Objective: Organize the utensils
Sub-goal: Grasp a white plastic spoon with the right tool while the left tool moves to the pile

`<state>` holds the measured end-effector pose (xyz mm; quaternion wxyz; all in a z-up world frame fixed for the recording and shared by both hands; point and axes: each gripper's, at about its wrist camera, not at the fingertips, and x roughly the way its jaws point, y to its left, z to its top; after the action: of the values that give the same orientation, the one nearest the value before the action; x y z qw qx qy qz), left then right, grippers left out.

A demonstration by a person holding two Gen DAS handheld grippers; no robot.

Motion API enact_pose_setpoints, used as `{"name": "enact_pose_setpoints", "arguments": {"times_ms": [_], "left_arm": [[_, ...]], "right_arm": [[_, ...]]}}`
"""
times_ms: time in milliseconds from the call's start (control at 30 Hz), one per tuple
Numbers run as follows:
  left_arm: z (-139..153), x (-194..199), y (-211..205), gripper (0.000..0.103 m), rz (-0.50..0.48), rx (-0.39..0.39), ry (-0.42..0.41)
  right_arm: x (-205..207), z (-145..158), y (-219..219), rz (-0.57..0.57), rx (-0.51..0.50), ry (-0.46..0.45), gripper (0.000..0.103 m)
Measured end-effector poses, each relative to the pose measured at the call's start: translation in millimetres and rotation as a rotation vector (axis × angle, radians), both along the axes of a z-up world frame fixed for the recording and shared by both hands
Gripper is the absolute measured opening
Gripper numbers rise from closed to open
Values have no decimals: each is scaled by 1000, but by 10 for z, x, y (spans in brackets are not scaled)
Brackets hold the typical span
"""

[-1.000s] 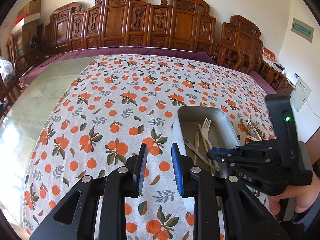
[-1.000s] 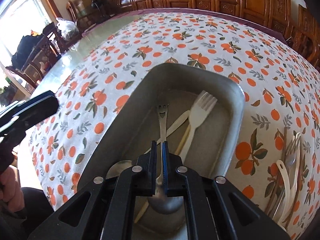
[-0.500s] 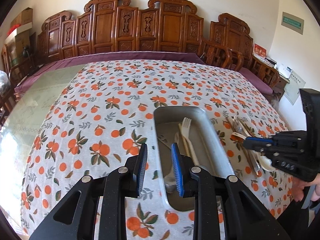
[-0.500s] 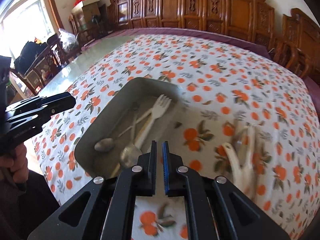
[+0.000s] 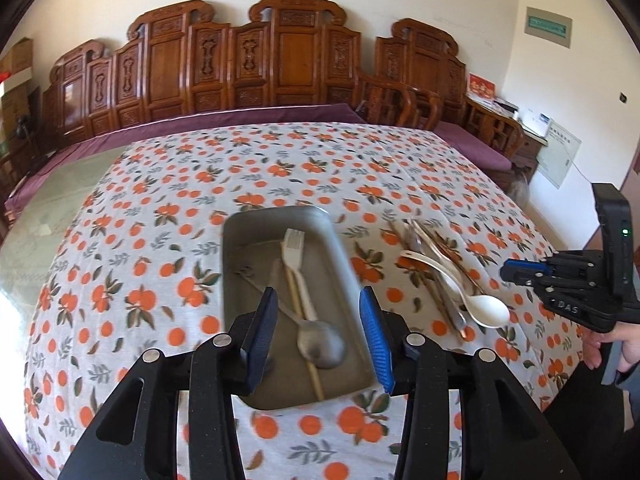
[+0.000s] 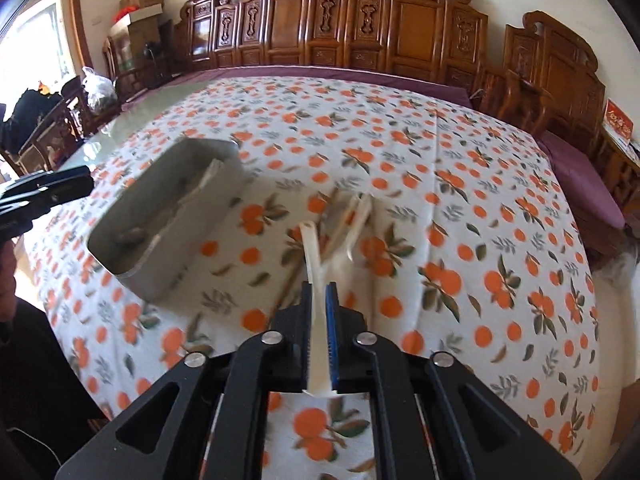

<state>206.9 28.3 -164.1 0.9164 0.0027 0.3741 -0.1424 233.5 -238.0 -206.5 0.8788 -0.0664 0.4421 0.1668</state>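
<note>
A grey metal tray (image 5: 236, 248) lies on the orange-print tablecloth and holds a metal spoon (image 5: 320, 346), a cream fork (image 5: 294, 248) and chopsticks. My left gripper (image 5: 320, 334) is open above the tray's near end. To the tray's right lies a loose pile of utensils (image 5: 434, 268) with a white spoon (image 5: 486, 310) on top. In the left wrist view my right gripper (image 5: 510, 270) hovers beside that spoon and looks empty. In the right wrist view the right gripper (image 6: 321, 300) frames a white spoon handle (image 6: 314, 260) between nearly closed fingers; contact is unclear. The tray (image 6: 136, 268) lies to its left.
Carved wooden chairs (image 5: 280, 60) line the far side of the table. A strip of bare glass tabletop (image 5: 48, 208) shows at the left. Boxes and bags (image 6: 136, 12) stand in the far left corner. A side cabinet (image 5: 504, 128) stands at the right.
My left gripper has opened wide and moved over the tray. My right gripper has let go of the metal spoon in the tray and swung right to the loose pile.
</note>
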Motion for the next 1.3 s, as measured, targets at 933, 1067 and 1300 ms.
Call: {"name": "enact_pose_setpoints", "arguments": {"times_ms": [933, 1067, 1300], "left_arm": [[6, -127, -552, 61, -36, 68, 14], [15, -71, -636, 61, -43, 51, 41], [-32, 62, -937, 61, -79, 90, 72]], "right_arm": [[308, -551, 20, 51, 56, 116, 10], [256, -444, -111, 38, 117, 93, 8], [218, -340, -471, -38, 239, 56, 4]]}}
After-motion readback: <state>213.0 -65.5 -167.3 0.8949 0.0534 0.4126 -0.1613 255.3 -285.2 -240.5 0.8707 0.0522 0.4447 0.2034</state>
